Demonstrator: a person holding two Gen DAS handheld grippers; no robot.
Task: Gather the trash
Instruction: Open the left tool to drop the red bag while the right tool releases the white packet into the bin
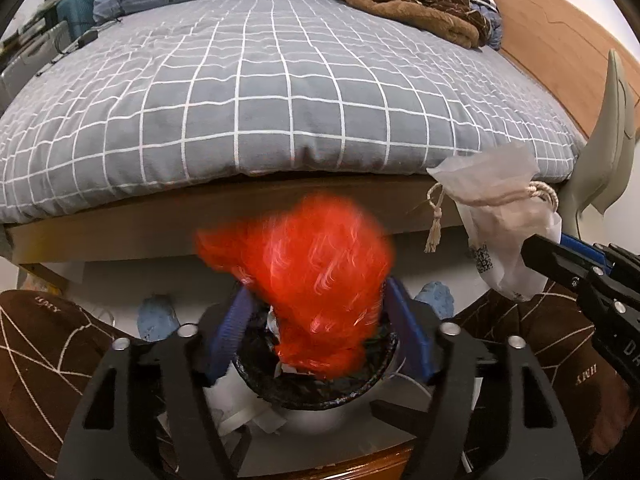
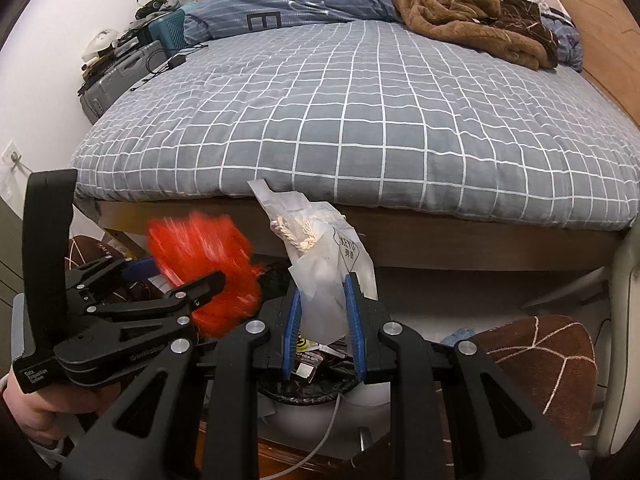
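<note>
A: Where is the trash right now?

B: Two pieces, both above the bin (image 1: 320,394), which is lined with a black bag and stands on the floor at the foot of the bed (image 1: 280,92). The orange fluffy tuft (image 1: 320,276) sits between the left gripper (image 1: 320,332) fingers, right over the bin's mouth. Those blue-padded fingers stand spread, and the pads do not seem to press it; it shows blurred.

A: And the other hand?

B: The right gripper (image 2: 324,316) pinches a translucent white pouch (image 2: 320,264) with a cord drawstring, its fingers narrowed onto the lower part. The pouch stands up crumpled above them, over the bin.

A: How will these things handle?

B: Both look very light and soft. The tuft should compress to almost nothing, so I judge it could cling to a pad or drift off to the side rather than drop cleanly. The pouch is thin, limp film, probably slippery; the grip on its bunched body looks sound. The loose cord (image 1: 434,216) dangles and might catch the rim.

A: Anything already inside?

B: Wrappers and paper lie in the bin (image 2: 308,368).
</note>
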